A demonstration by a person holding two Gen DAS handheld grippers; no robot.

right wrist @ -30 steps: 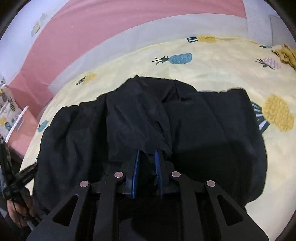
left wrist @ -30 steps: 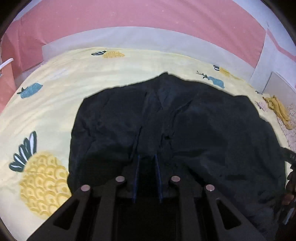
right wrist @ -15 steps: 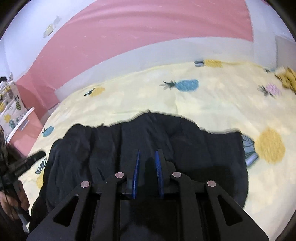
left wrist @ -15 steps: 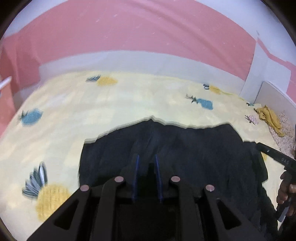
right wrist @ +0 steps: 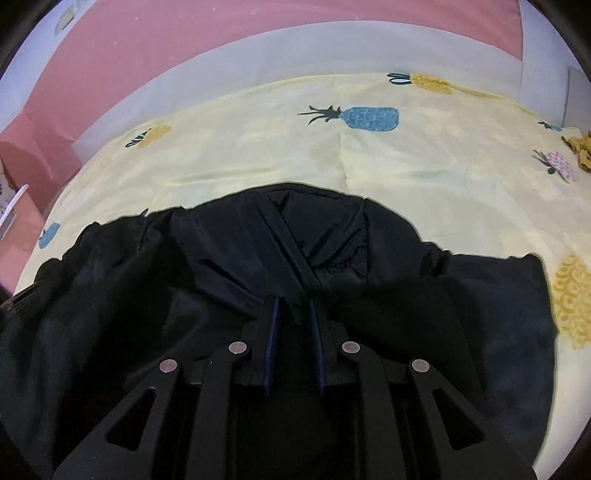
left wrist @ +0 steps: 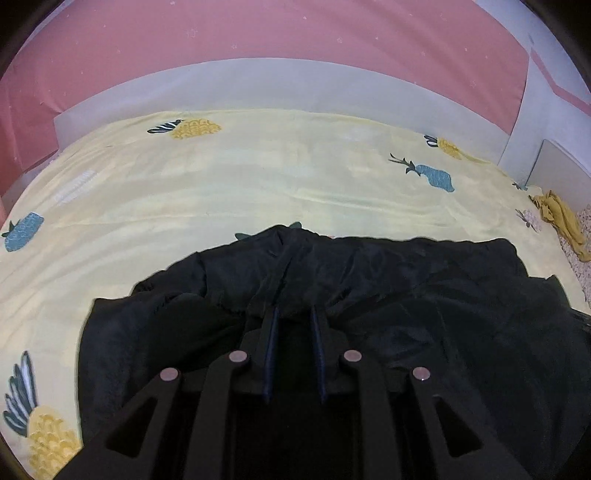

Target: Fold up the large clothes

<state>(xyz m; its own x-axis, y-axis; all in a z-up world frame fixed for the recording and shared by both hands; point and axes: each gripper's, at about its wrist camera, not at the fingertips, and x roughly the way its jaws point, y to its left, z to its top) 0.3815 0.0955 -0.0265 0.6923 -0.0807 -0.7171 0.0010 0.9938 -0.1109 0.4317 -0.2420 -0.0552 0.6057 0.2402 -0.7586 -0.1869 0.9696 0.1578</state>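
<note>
A large black garment (left wrist: 406,295) lies on a yellow pineapple-print bed sheet (left wrist: 258,177); it also shows in the right wrist view (right wrist: 240,266) on the same sheet (right wrist: 424,177). My left gripper (left wrist: 293,314) is shut on a fold of the black fabric and holds it above the bed. My right gripper (right wrist: 293,304) is shut on another part of the garment's edge. The fabric hangs and bunches below both grippers, hiding what is under it.
A mustard-yellow cloth (left wrist: 561,221) lies at the bed's right edge, and shows in the right wrist view (right wrist: 581,151). A grey bed border (left wrist: 295,85) and pink wall (left wrist: 258,33) run behind the bed.
Both grippers moved with the garment held: its far edge first drew back toward me, exposing more sheet, then shifted slightly forward and settled. The other hand is no longer visible.
</note>
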